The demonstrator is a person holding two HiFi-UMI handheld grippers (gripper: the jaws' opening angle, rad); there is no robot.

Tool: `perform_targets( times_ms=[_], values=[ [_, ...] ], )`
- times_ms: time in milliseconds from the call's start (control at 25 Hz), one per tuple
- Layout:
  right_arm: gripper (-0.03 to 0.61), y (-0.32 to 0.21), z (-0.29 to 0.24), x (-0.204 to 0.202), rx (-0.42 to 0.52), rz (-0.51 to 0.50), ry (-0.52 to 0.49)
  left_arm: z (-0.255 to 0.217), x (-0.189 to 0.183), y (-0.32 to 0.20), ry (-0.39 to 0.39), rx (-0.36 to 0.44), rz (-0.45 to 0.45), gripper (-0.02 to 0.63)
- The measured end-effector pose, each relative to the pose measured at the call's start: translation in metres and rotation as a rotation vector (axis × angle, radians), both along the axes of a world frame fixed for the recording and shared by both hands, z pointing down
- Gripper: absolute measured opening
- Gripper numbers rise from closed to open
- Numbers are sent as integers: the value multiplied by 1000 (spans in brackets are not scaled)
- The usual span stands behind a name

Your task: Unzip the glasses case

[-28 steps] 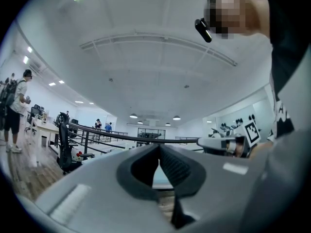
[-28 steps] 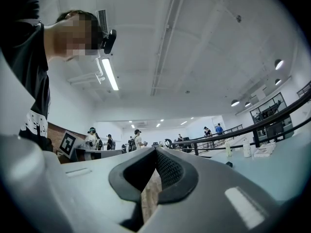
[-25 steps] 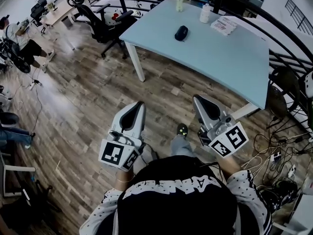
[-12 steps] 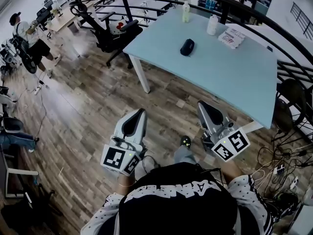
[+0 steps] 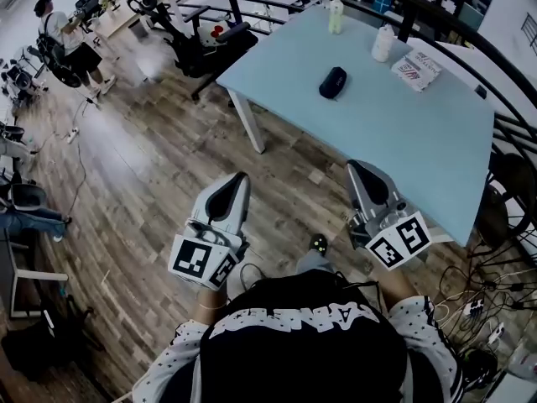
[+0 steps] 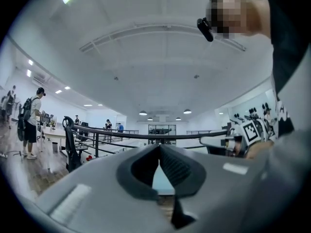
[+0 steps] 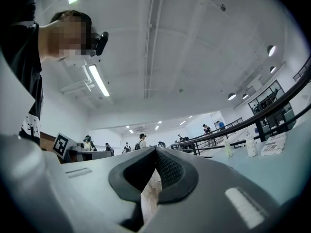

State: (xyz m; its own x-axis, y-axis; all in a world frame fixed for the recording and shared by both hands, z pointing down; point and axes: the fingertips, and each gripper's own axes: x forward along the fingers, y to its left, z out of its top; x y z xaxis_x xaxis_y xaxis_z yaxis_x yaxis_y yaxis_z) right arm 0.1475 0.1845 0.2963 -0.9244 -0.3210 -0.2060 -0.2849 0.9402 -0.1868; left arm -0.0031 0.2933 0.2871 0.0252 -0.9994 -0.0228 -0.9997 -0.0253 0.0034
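The dark glasses case [image 5: 333, 82] lies shut on the light blue table [image 5: 403, 141], far ahead of both grippers. My left gripper [image 5: 239, 178] is held over the wooden floor, shut, nothing between its jaws; in the left gripper view its tips [image 6: 159, 146] meet. My right gripper [image 5: 355, 167] hovers near the table's front edge, also shut and empty, its tips [image 7: 155, 150] touching in the right gripper view. The case does not show in either gripper view.
Two bottles [image 5: 336, 13] [image 5: 383, 44] and a printed packet [image 5: 415, 70] stand at the table's far side. A black office chair [image 5: 197, 44] sits left of the table. A curved railing [image 5: 470, 36] runs behind it. Cables [image 5: 495, 296] lie on the floor at right. A person [image 5: 63, 44] stands far left.
The table and case have slid nearer and to the right in the head view as the person walks forward. Both grippers keep the same pose, shut.
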Motion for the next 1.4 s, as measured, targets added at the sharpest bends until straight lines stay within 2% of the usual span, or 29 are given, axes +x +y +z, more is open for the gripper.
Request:
perform_targets(
  times_ms=[440, 600, 880, 1080, 1400],
  values=[
    [-8, -102, 14, 20, -70, 52, -10, -4, 7, -90, -36, -48, -16, 0],
    [-8, -131, 25, 26, -87, 66, -2, 2, 8, -118, -9, -53, -17, 0],
    [-8, -165, 39, 36, -112, 106, 6, 7, 10, -148, -26, -55, -10, 0],
    [-8, -173, 40, 38, -99, 123, 27, 16, 5, -162, 15, -55, 4, 0],
    [-8, -205, 46, 34, -119, 202, 67, 25, -10, -206, 34, -37, 71, 0]
  ],
)
